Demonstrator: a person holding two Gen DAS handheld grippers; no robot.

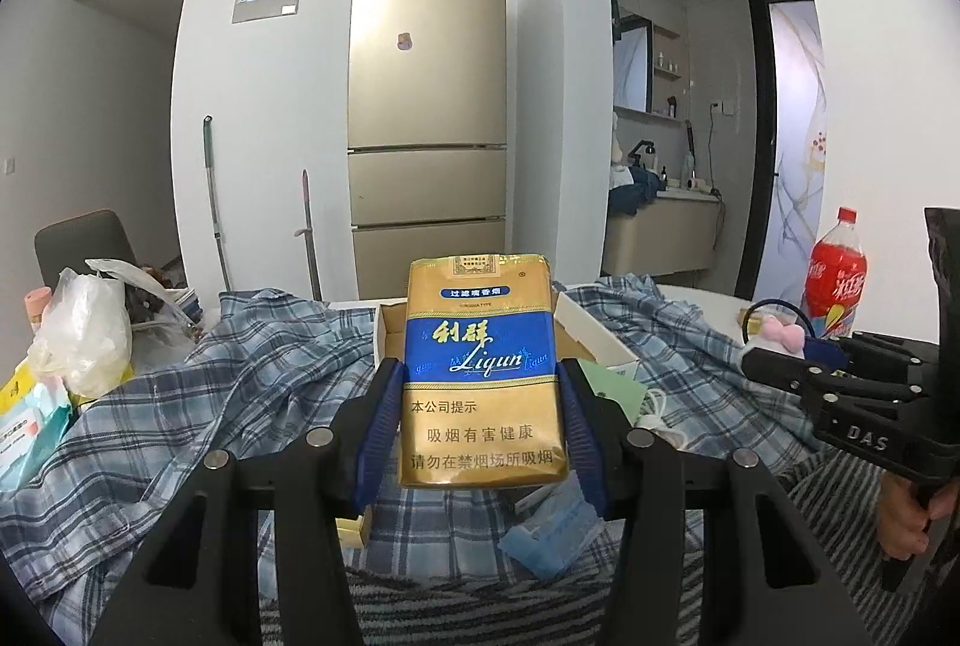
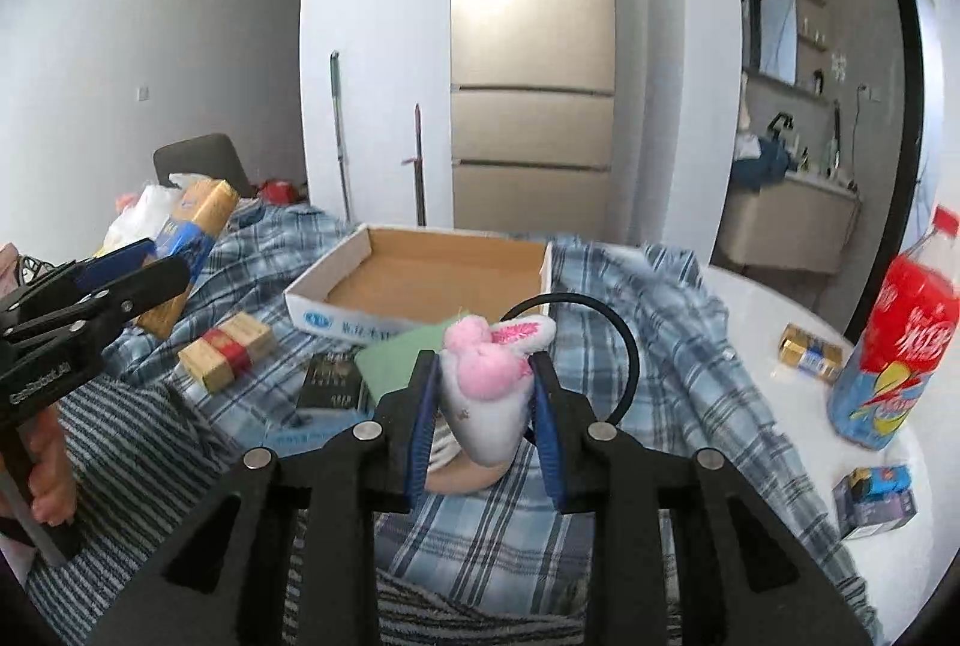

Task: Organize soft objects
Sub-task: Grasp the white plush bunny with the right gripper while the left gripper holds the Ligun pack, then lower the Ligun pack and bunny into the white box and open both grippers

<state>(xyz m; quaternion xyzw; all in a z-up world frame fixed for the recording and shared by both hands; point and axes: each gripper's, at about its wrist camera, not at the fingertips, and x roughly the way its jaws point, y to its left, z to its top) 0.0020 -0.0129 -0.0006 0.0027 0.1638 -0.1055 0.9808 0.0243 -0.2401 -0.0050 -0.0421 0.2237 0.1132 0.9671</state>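
Observation:
My left gripper (image 1: 480, 373) is shut on a gold and blue soft cigarette pack (image 1: 480, 340), held upright above a blue plaid shirt (image 1: 270, 376). My right gripper (image 2: 483, 367) is shut on a pink and white plush bunny hair tie (image 2: 486, 382); its black elastic loop (image 2: 627, 346) arcs out to the right. Just beyond it an open shallow cardboard box (image 2: 327, 283) lies on the shirt. In the right wrist view the left gripper (image 2: 159, 265) shows at the left with the pack (image 2: 201, 220). In the left wrist view the right gripper (image 1: 753, 361) shows at the right with the plush (image 1: 780, 331).
A red soda bottle (image 2: 900, 340) stands at the right on the white table (image 2: 780, 322). A red and gold pack (image 2: 228, 349), a dark pack (image 2: 333, 382) and a green sheet (image 2: 396, 358) lie before the box. Plastic bags (image 1: 84, 328) are piled at the left. A striped cloth (image 2: 150, 436) lies nearest.

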